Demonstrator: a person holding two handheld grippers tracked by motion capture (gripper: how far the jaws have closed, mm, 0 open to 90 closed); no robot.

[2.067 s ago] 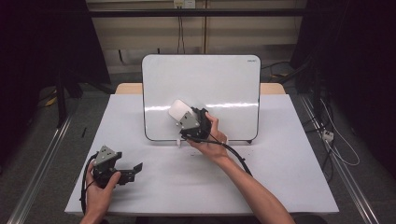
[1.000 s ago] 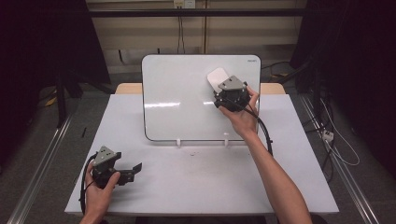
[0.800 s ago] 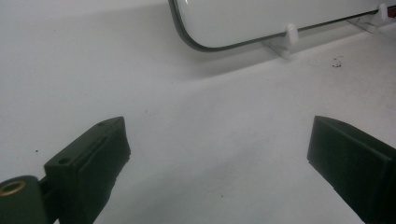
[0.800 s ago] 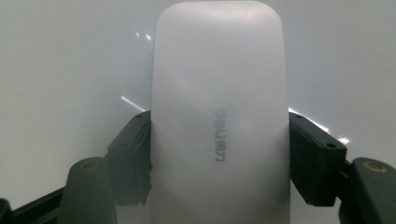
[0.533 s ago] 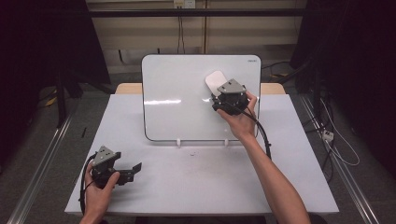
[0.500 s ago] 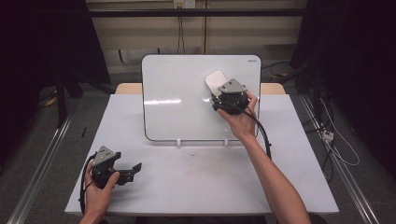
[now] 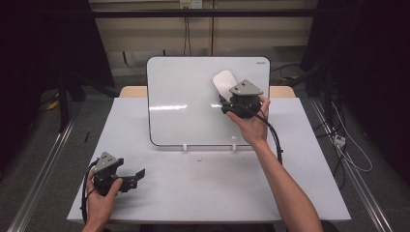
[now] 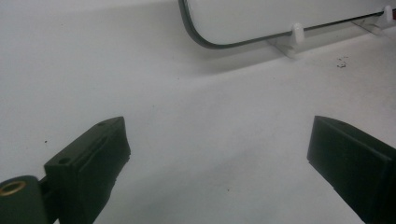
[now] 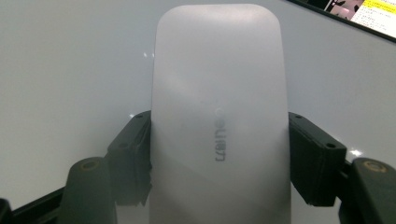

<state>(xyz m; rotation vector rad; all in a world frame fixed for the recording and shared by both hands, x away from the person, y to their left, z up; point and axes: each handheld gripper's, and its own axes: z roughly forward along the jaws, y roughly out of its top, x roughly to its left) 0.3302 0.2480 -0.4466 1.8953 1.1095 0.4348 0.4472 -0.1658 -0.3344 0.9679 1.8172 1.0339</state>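
Gripping a white eraser, the right gripper presses it flat against the upper right part of the whiteboard in the high view, while the left gripper rests on the table near its front left corner, jaws apart and holding nothing. From the left gripper view, its two black jaws stand wide over bare tabletop, with the whiteboard's rounded lower corner and one of its white feet beyond. Seen in the right gripper view, the eraser sits clamped between both jaws by its long sides, its face against the board surface. The board looks clean around it, so this seems to be a wiping pass. Risk lies mainly in the board: it stands propped on small feet, and a hard push high up could tip it backward or slide it across the table, since the other hand is well away and not bracing it. The smooth eraser could also twist between the jaws if it drags unevenly.
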